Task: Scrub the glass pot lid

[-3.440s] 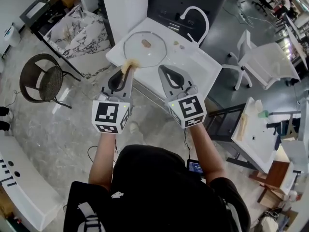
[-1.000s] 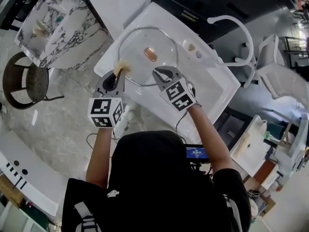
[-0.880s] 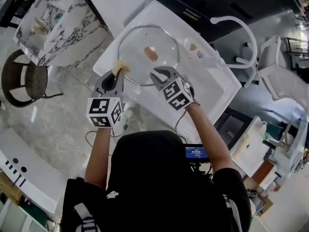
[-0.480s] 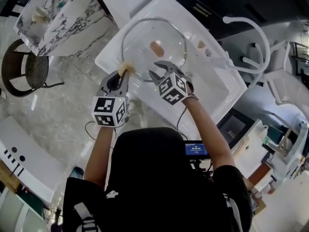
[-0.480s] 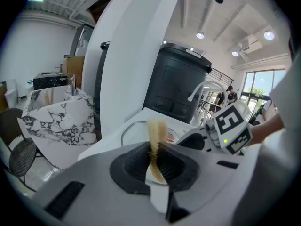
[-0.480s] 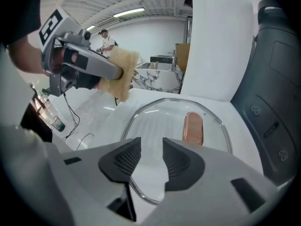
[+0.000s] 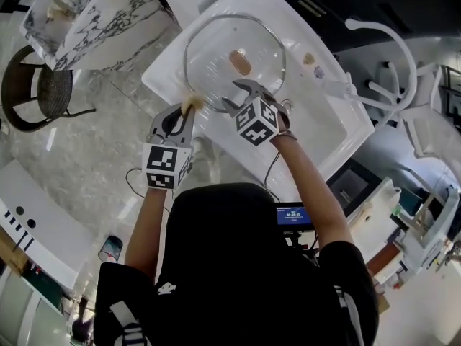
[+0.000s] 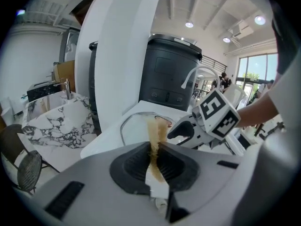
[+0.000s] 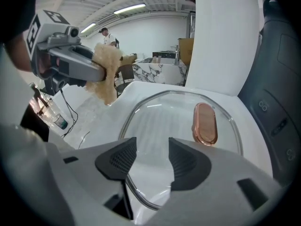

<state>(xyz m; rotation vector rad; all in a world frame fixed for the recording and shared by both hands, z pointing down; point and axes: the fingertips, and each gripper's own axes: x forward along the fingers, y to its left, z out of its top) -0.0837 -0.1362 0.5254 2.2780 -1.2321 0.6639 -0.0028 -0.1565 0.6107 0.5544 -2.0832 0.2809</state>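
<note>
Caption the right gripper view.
Right gripper, jaws just opened and empty, over glass pot lid; left gripper clamps scrubber.

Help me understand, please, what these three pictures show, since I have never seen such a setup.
There is no robot here: a person holds a two-jaw gripper in each hand. The head view comes from a camera on the person's head, looking down. The other two views come from cameras riding on each gripper, looking along its jaws. On the white counter lies a round glass pot lid with a pinkish handle. The left gripper is shut on a tan scrubber, near the lid's edge. The right gripper has just been opening its jaws; they stand apart over the lid's near rim, gripping nothing.
</note>
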